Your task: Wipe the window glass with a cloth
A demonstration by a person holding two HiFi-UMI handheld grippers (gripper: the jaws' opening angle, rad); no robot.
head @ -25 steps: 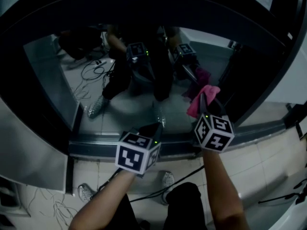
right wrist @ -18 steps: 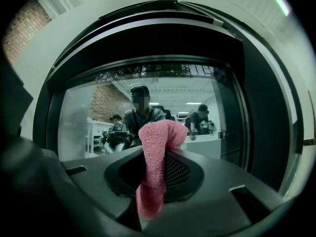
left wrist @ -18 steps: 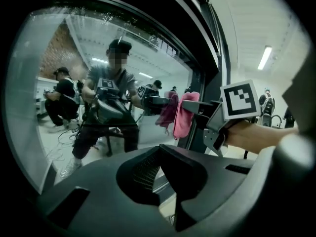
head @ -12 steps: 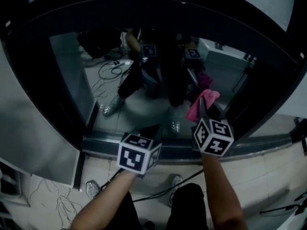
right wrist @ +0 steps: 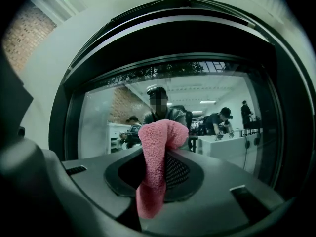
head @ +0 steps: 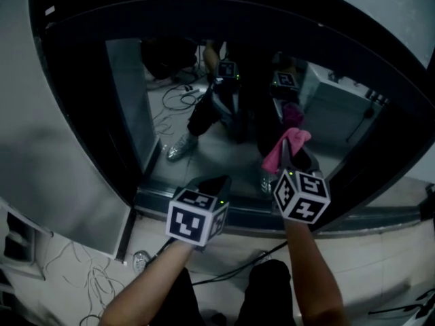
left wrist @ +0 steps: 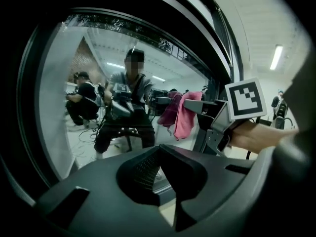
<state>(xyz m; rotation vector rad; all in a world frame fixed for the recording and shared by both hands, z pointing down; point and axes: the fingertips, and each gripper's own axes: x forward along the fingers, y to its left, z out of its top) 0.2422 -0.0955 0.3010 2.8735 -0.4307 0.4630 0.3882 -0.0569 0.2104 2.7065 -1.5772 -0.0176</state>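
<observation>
The right gripper (head: 288, 163) has its fingers clamped on the pink cloth (head: 283, 148). A fold stands up above the fingertips and a tail hangs down below them. The cloth is held up in front of the lower right part of the window glass (head: 204, 138), close to the pane. Its darker reflection sits a little apart from it, so I'd judge it just short of contact, though I can't be sure.

The left gripper (left wrist: 158, 150) is lower and to the left, near the sill (head: 204, 208). Its fingers are pressed together with nothing between them.

To wipe well from here, I'd bring the raised fold flat against the glass so the towelling takes the pressure, not the hard fingertips. Then I'd sweep in long overlapping passes, working from the dark frame (head: 204, 12) at the top down towards the sill. The grip is on a narrow bunch of cloth (not much of a pad), so firm pressure could drag it out of the fingers. The empty gripper should stay clear of the pane so it doesn't smear it.

As for containers, I can see no bucket, bottle or basin, so this looks to be a dry wipe.
</observation>
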